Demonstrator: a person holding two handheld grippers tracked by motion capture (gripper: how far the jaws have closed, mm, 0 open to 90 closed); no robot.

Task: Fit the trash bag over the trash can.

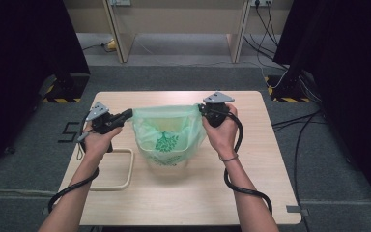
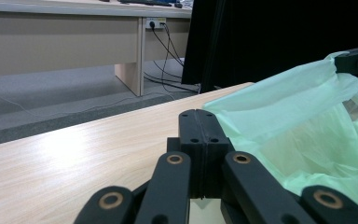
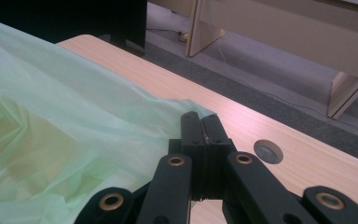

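Both the left gripper [image 1: 127,114] and right gripper [image 1: 201,108] are pinching the thin green plastic bag [image 1: 169,137]'s rim, mouth already stretched open, so probably just filling left.

Left gripper [image 1: 125,115] and right gripper [image 1: 202,109] each clamp an opposite rim edge of the green bag [image 1: 166,137], stretched between them. Cream tray [image 1: 125,175] below left gripper, on table [image 1: 265,159].
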